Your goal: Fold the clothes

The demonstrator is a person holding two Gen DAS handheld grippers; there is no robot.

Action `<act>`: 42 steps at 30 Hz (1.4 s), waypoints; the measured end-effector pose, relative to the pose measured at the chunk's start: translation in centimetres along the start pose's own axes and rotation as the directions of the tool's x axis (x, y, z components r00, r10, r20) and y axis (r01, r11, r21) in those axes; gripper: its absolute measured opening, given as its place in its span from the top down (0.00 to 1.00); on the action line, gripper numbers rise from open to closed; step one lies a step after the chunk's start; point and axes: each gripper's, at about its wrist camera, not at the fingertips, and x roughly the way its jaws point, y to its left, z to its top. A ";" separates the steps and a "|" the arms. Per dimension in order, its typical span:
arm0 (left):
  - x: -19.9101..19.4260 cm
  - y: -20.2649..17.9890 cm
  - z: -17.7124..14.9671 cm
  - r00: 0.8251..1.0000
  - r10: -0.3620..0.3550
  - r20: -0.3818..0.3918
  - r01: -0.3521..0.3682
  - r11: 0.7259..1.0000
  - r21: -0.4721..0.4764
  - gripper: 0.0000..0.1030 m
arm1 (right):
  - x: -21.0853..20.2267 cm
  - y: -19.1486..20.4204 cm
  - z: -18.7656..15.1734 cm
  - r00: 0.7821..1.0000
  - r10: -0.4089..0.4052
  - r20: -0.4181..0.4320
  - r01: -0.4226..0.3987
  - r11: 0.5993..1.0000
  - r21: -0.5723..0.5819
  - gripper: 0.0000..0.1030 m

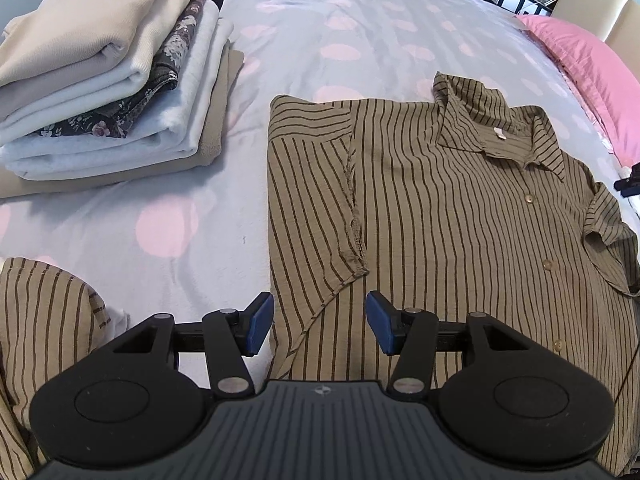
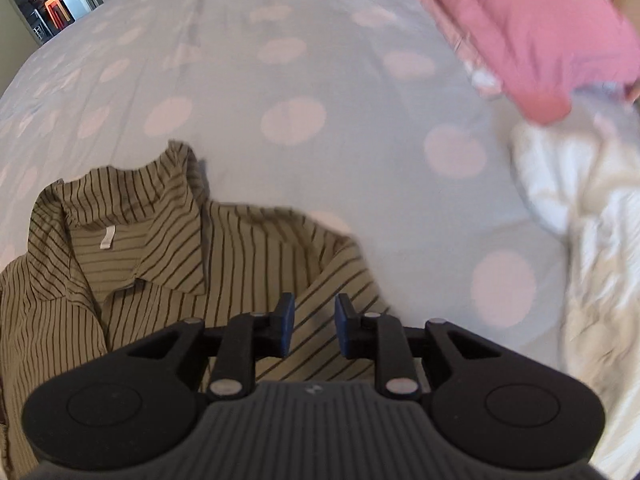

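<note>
A tan shirt with dark stripes (image 1: 460,208) lies front-up on the bed, collar toward the far side, its left sleeve folded in over the body. My left gripper (image 1: 320,324) is open and empty, just above the shirt's lower left part. In the right wrist view the same shirt (image 2: 168,264) shows its collar and right shoulder. My right gripper (image 2: 315,326) is open with a narrow gap, over the right sleeve, holding nothing.
A stack of folded clothes (image 1: 108,80) sits at the far left of the polka-dot bedspread (image 1: 328,24). A pink pillow (image 1: 592,68) lies at the right. Another striped garment (image 1: 40,340) is at the near left. A white crumpled cloth (image 2: 592,208) lies right.
</note>
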 end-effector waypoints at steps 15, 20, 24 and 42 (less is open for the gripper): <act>-0.2 0.3 0.1 1.000 -0.024 -0.012 0.023 1.000 -0.019 0.52 | -3.3 1.4 -7.0 0.999 -0.050 -0.014 0.041 0.928 -0.371 0.61; -0.3 0.1 0.2 0.999 -0.036 -0.008 0.036 0.999 -0.028 0.52 | -4.7 -2.9 -9.4 0.998 -0.070 -0.005 0.065 0.940 -0.334 0.61; -0.3 -0.2 0.2 0.999 -0.038 -0.014 0.037 0.999 -0.029 0.52 | -3.9 -3.9 -12.2 0.996 -0.091 -0.016 0.079 0.928 -0.364 0.61; -0.2 -0.5 0.1 0.998 -0.049 -0.027 0.048 0.998 -0.033 0.52 | -7.1 -5.7 -19.7 0.984 0.175 -0.041 -0.179 0.926 -0.332 0.97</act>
